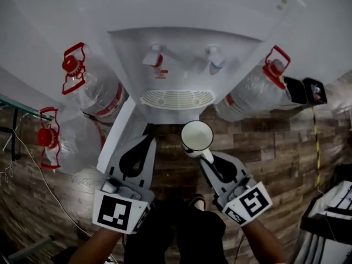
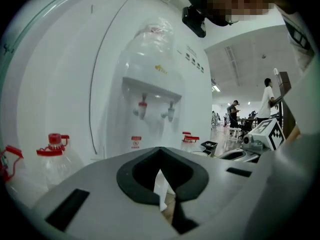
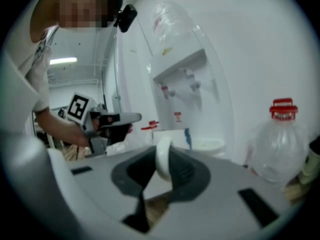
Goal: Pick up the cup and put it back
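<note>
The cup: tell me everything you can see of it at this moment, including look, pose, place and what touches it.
The cup is white and glossy, ceramic by its look, and round, with its mouth turned up toward the head camera; nothing shows inside it. It is held in the air by the right gripper, whose pads clamp a curved white part, likely the handle. In the head view it sits just below the drip tray of the water dispenser, seemingly apart from it.
</note>
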Available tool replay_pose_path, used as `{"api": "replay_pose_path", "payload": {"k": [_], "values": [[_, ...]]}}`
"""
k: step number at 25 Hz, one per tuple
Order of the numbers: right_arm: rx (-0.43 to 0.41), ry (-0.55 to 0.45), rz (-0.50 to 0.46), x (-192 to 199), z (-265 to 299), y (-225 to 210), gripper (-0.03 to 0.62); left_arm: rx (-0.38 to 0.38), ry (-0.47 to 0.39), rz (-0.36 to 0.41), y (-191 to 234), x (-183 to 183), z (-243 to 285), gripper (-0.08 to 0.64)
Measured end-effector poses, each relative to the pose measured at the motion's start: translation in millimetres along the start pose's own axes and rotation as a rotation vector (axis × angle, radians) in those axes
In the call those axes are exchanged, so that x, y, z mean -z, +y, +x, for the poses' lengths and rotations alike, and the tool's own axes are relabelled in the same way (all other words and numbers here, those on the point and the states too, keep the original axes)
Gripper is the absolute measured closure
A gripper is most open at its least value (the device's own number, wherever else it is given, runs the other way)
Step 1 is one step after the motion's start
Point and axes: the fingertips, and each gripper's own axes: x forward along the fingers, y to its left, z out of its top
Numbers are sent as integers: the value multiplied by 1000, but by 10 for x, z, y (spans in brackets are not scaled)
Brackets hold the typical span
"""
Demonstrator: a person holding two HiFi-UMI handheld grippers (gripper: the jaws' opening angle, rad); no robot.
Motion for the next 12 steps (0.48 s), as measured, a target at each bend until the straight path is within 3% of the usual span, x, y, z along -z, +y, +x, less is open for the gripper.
{"api": "replay_pose_path", "payload": {"k": [8,12], "values": [[-9,-66,-27,-1447,-622,666,515,26,-8,-36,-374,-1444,-490,555],[-12,-80,31,-2153,-909,940,515,45,-13,-86,-589,-2154,-615,555]]}}
